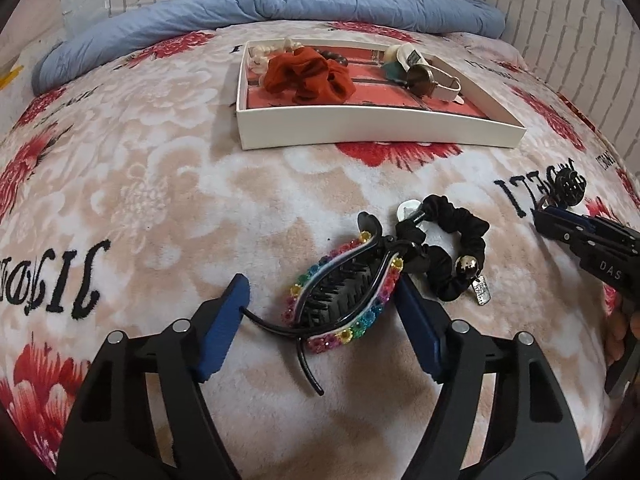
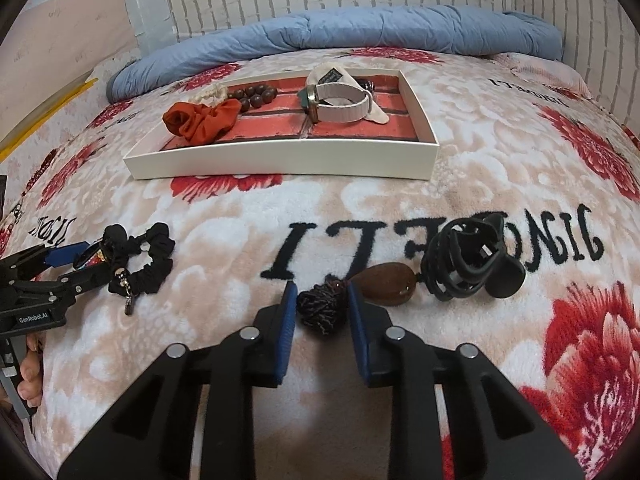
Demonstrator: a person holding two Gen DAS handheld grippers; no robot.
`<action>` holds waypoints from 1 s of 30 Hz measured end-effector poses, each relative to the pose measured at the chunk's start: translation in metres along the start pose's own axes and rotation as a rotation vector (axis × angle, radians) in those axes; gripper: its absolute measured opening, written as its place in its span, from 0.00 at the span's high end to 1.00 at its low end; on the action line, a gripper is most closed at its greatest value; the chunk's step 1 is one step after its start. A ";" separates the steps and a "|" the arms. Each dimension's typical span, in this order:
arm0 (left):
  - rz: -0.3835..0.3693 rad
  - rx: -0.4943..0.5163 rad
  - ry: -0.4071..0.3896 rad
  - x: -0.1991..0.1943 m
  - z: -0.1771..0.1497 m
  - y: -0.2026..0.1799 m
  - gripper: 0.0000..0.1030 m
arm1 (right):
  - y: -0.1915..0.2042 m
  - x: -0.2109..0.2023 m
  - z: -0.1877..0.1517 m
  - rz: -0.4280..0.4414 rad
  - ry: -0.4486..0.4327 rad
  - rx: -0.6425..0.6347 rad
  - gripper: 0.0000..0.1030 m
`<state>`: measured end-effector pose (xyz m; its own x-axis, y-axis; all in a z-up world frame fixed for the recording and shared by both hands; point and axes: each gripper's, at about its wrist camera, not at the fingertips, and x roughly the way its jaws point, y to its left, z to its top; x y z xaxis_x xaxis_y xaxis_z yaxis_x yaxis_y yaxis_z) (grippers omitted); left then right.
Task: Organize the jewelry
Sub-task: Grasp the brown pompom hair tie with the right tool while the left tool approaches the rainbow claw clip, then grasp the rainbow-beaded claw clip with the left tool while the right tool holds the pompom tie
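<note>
A rainbow-jewelled hair claw (image 1: 340, 296) lies on the blanket between the fingers of my open left gripper (image 1: 324, 300). A black scrunchie (image 1: 452, 248) with a charm lies just past it; it also shows in the right wrist view (image 2: 144, 258). My right gripper (image 2: 320, 304) has its blue pads on both sides of a dark knotted cord (image 2: 320, 308) joined to a brown bead (image 2: 386, 284). A black hair claw (image 2: 472, 260) lies right of the bead. The white tray (image 2: 280, 160) holds an orange scrunchie (image 2: 200, 118), brown beads (image 2: 252, 96) and a watch (image 2: 340, 98).
A floral blanket (image 2: 500, 128) covers the bed. A rolled blue quilt (image 2: 340, 32) lies behind the tray against a white brick wall. In the left wrist view the tray (image 1: 380, 128) sits far ahead, and the right gripper (image 1: 592, 244) enters from the right.
</note>
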<state>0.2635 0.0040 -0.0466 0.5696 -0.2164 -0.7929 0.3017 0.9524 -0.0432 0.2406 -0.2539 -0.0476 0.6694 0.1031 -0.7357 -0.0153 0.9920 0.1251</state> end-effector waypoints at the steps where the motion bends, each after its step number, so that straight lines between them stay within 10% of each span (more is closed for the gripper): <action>1: 0.005 0.002 -0.004 -0.001 0.000 -0.001 0.31 | 0.000 0.000 0.000 0.001 -0.002 0.000 0.76; 30: 0.095 -0.072 -0.122 -0.024 0.001 0.016 0.32 | 0.000 -0.018 0.007 0.026 -0.073 -0.011 0.82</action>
<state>0.2558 0.0244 -0.0280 0.6826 -0.1451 -0.7162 0.1890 0.9818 -0.0187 0.2335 -0.2559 -0.0295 0.7212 0.1234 -0.6817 -0.0409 0.9899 0.1359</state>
